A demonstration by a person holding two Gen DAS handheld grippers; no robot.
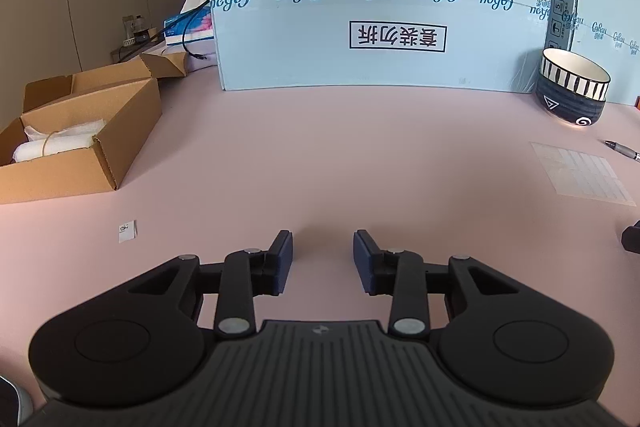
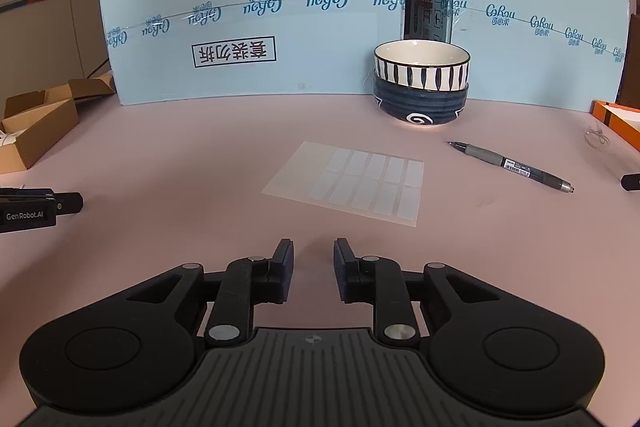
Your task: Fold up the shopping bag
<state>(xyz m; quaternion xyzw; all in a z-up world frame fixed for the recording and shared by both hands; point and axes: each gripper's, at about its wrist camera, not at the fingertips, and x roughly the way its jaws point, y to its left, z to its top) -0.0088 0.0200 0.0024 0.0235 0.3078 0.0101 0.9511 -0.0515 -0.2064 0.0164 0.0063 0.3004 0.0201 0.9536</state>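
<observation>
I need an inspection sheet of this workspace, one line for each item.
Surface: pink table, bare in front of both claws.
Job's things: nothing seen; no shopping bag in either view.
Clutter: stacked bowls, pen, label sheet, open carton, paper scrap.
Grippers: left claw open, empty; right claw open, empty.
Cables: black cable behind the carton.
Surroundings: blue boxes as back wall.
</observation>
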